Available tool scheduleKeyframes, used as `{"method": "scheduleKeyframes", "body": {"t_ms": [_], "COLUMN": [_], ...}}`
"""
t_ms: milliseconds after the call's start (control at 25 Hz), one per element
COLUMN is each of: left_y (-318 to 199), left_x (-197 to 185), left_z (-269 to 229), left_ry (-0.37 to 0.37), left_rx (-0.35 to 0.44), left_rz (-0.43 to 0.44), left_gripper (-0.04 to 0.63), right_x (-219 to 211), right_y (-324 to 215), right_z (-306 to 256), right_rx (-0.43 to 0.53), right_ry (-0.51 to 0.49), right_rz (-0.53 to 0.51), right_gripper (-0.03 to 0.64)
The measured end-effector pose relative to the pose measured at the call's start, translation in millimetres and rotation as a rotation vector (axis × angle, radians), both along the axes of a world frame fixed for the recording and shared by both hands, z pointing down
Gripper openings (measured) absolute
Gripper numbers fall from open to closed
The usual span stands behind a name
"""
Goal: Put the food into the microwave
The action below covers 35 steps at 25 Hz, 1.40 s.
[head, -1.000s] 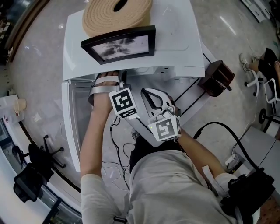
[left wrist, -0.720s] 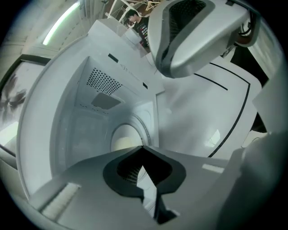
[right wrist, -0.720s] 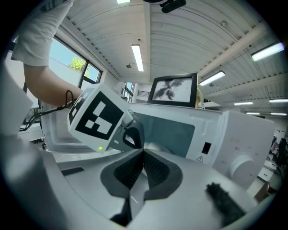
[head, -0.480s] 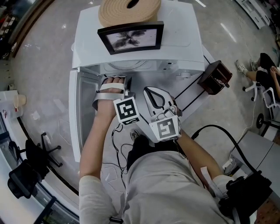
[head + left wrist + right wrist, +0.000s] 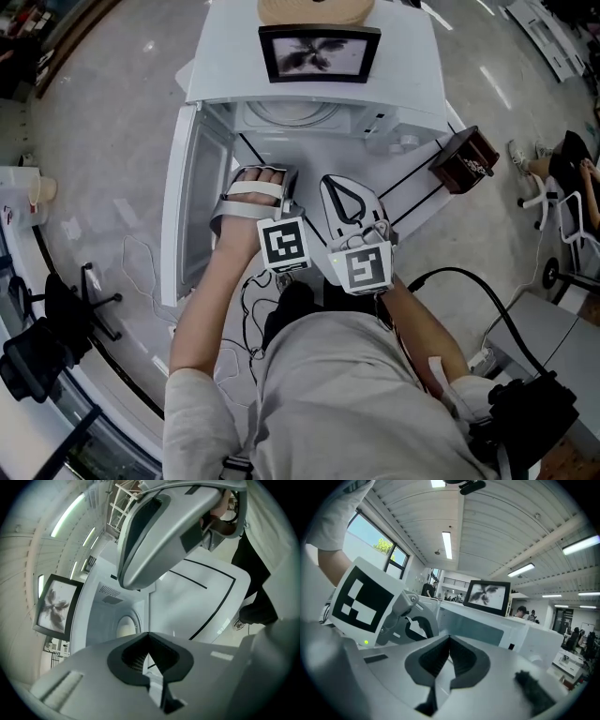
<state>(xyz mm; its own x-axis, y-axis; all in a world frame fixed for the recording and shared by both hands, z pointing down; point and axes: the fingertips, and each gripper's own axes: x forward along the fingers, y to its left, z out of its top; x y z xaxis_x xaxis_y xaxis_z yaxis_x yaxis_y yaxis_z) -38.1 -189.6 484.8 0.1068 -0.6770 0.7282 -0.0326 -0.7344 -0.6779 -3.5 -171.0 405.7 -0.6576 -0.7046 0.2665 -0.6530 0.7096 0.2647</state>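
Microwave (image 5: 394,80) open ahead; left gripper (image 5: 149,634) and right gripper (image 5: 450,639) fingers pressed together, empty.

— What colour is the microwave (image 5: 403,66)?
— White all over. On top there's a black frame (image 5: 319,53) with a grey leafy print, and a tan coil (image 5: 314,7) at the far edge.
— And the marker cubes (image 5: 284,246)?
— Black-and-white squares. To the right is a dark brown box (image 5: 464,159). The floor (image 5: 103,141) is mottled grey.

White microwave (image 5: 319,94) on a white table (image 5: 422,192), door (image 5: 192,216) swung wide open to the left, pale round plate (image 5: 286,113) inside, contents hard to tell.
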Motion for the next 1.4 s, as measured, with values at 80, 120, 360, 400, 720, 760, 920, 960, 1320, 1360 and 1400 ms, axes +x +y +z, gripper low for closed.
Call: {"method": "scheduleKeyframes", "body": {"t_ms": [80, 120, 360, 400, 720, 760, 920, 960, 1320, 1360, 1400], "left_y": [8.0, 13.4, 34.4, 37.7, 61.7, 63.1, 64.0, 63.6, 60.3, 59.9, 59.5], "left_x": [0.1, 0.5, 4.9, 5.8, 2.5, 1.6, 0.8, 1.2, 6.7, 7.5, 8.2], "left_z": [-2.1, -2.5, -8.9, -10.5, -17.6, -17.7, -21.2, -22.5, -24.7, -24.5, -24.4], "left_ry": [0.011, 0.019, 0.066, 0.073, 0.104, 0.107, 0.119, 0.122, 0.12, 0.121, 0.123], "left_rx": [0.012, 0.008, 0.02, 0.023, 0.034, 0.033, 0.042, 0.045, 0.057, 0.058, 0.059], "left_rz": [-0.004, -0.008, -0.034, -0.036, -0.062, -0.065, -0.072, -0.072, -0.058, -0.058, -0.058], "left_gripper": [0.009, 0.009, 0.009, 0.009, 0.009, 0.009, 0.009, 0.009, 0.009, 0.009, 0.008], "right_x": [-2.5, -3.8, -4.6, -4.1, 0.2, -0.6, -5.6, -6.3, -3.6, -3.3, -3.0], "right_y": [8.6, 13.0, 31.0, 33.1, 45.3, 46.0, 49.9, 50.5, 47.2, 46.9, 46.8], "right_z": [-3.5, -5.0, -17.3, -19.1, -24.0, -24.8, -28.2, -28.6, -34.1, -33.8, -33.4], "right_rx": [0.009, 0.013, 0.048, 0.051, 0.067, 0.069, 0.082, 0.086, 0.11, 0.111, 0.112], "right_ry": [0.006, 0.011, 0.044, 0.05, 0.072, 0.071, 0.076, 0.077, 0.081, 0.082, 0.084], "right_rz": [-0.004, -0.007, -0.008, -0.008, 0.018, 0.019, 0.002, -0.001, 0.005, 0.005, 0.005], "right_gripper": [0.011, 0.011, 0.011, 0.011, 0.009, 0.009, 0.009, 0.011, 0.009, 0.009, 0.01]}}
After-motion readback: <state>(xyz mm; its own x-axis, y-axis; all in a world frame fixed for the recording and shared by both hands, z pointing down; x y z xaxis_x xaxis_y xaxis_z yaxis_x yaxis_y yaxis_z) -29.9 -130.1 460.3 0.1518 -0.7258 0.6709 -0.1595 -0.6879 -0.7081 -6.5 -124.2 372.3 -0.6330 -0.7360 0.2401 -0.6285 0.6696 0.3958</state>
